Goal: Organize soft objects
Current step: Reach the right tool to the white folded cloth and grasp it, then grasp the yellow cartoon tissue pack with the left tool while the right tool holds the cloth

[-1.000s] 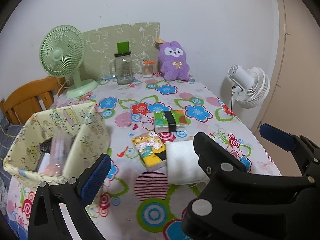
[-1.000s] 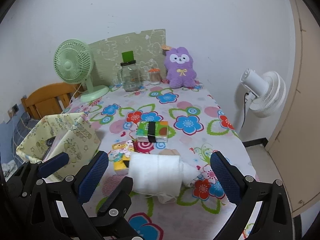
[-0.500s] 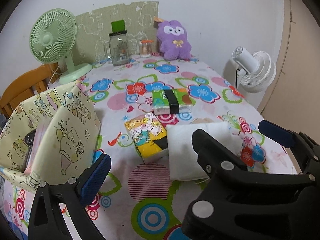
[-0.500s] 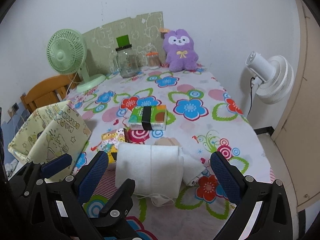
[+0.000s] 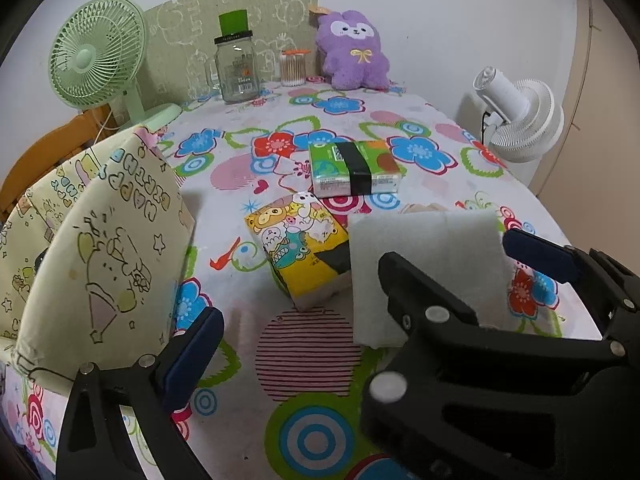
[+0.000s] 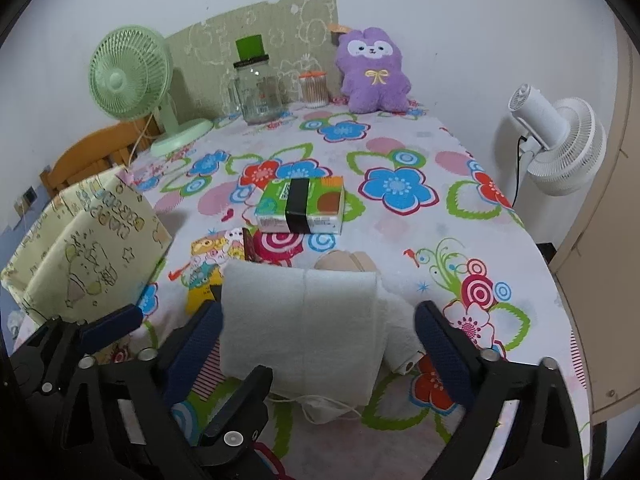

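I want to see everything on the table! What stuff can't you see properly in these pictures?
- Inside of the fabric basket: both views, its own wall hides it.
- Beige thing: right view, the white folded pad covers most of it.
- Cartoon tissue pack: right view, partly behind the pad and the right claw.
- Jar label: too small to read.

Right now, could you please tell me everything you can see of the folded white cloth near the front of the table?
The folded white cloth looks soft and fleecy, with a vertical crease down its middle. It lies flat on the flowered tablecloth, its left edge overlapping the yellow cartoon tissue pack. A thin white string trails from under its near edge. A beige item peeks out behind it. It sits between the fingers of the open right gripper, whose jaws have just been closing; they do not visibly press on it yet.
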Demonstrator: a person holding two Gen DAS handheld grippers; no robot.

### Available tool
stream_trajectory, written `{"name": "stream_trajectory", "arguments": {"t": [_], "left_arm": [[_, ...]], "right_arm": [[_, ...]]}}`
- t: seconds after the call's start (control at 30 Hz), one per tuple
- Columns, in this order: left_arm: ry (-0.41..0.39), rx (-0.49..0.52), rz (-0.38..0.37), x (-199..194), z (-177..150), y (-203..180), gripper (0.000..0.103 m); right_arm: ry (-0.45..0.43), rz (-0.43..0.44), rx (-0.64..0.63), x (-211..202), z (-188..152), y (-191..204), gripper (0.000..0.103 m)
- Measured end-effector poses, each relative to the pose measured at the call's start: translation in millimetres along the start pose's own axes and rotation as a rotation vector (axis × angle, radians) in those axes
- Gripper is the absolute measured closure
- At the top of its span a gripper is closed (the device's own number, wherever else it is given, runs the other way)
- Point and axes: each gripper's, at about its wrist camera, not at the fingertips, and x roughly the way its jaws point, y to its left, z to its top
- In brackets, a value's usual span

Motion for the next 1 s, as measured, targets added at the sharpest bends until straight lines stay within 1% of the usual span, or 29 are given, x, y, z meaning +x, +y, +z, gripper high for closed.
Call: {"name": "stream_trajectory", "arguments": {"t": [0.03,0.1,0.13,0.23,0.3,0.33,0.4,0.43,0.47,0.6,0.87,0.93,1.0], "left_arm": [[0.004,0.001,-0.001,1,0,0,0.002],[0.01,0.0,-0.003,3,0,0,0.002],[0.012,0.0,-0.005,3,0,0,0.002],[0.017,0.001,-0.014,5,0,0,0.002],[0.021,0.006,-0.014,6,0,-1,0.002],[0.024,0.011,-0.013,7,0,-2,0.002],[0.022,0.017,-0.014,7,0,-4,0.002],[0.022,0.018,-0.015,7,0,-4,0.002],[0.022,0.018,-0.016,6,0,-4,0.002],[0.017,0.015,-0.02,5,3,-5,0.002],[-0.008,0.014,-0.017,0,14,-9,0.002],[-0.009,0.011,-0.001,2,18,-10,0.002],[0.0,0.007,0.031,6,24,-10,0.002]], "right_arm": [[0.008,0.0,-0.003,2,0,0,0.015],[0.027,0.001,0.0,5,-1,0,0.023],[0.035,0.006,0.006,7,-2,-1,0.024],[0.044,0.006,0.002,8,-3,-1,0.034],[0.054,-0.007,-0.008,9,-2,-1,0.047],[0.055,-0.024,-0.012,9,-2,-1,0.051],[0.054,-0.048,-0.017,8,-3,-2,0.068],[0.055,-0.051,-0.018,8,-3,-2,0.069],[0.053,-0.049,-0.017,8,-3,-3,0.073],[0.035,-0.037,-0.013,3,-2,-6,0.08],[-0.009,-0.016,-0.002,-9,7,-9,0.087],[-0.021,-0.019,0.0,-11,10,-10,0.087],[-0.03,-0.028,0.002,-11,15,-11,0.088]]}}
